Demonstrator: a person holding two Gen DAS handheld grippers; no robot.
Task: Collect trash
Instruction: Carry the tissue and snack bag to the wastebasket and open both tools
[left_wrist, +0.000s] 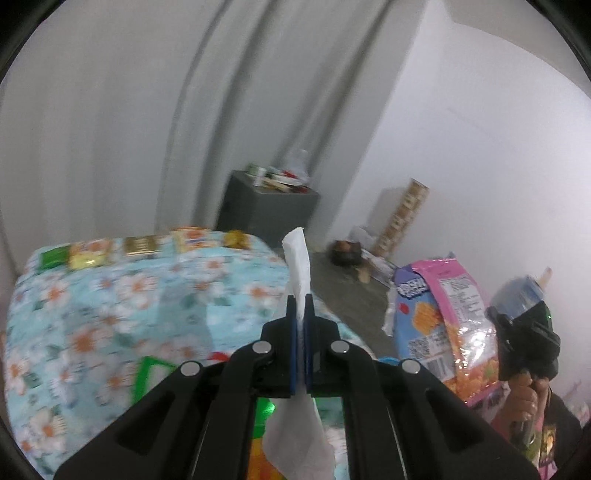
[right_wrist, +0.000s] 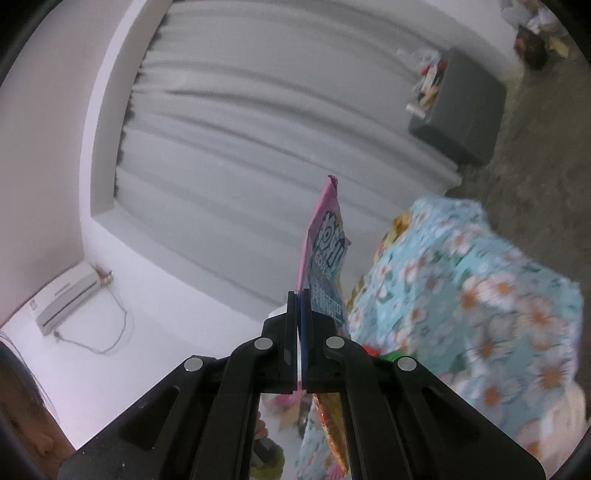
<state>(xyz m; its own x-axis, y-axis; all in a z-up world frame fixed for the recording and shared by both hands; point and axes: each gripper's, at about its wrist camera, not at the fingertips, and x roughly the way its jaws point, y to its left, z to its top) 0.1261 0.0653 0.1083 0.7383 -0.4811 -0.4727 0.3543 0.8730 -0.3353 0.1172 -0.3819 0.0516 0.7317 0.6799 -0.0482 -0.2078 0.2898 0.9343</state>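
Fingers (left_wrist: 309, 314) pinching one tissue (left_wrist: 297, 258), one snack bag (right_wrist: 325, 243) clamped

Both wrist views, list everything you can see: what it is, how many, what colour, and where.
tissue: one, white, pinched in the left gripper, ends sticking out above and below.
snack bag: one, pink with orange, clamped in the right gripper.
floral cloth: one, light blue with white and orange flowers, covering the table.
small packets: a row, green, yellow and gold, along the cloth's far edge; count unclear through blur.
cabinet: one, dark grey, by the curtain, clutter on top.
curtain: one, pale grey, behind.
air conditioner: one, white, on the wall.
hand: one, gripping the right gripper's handle.
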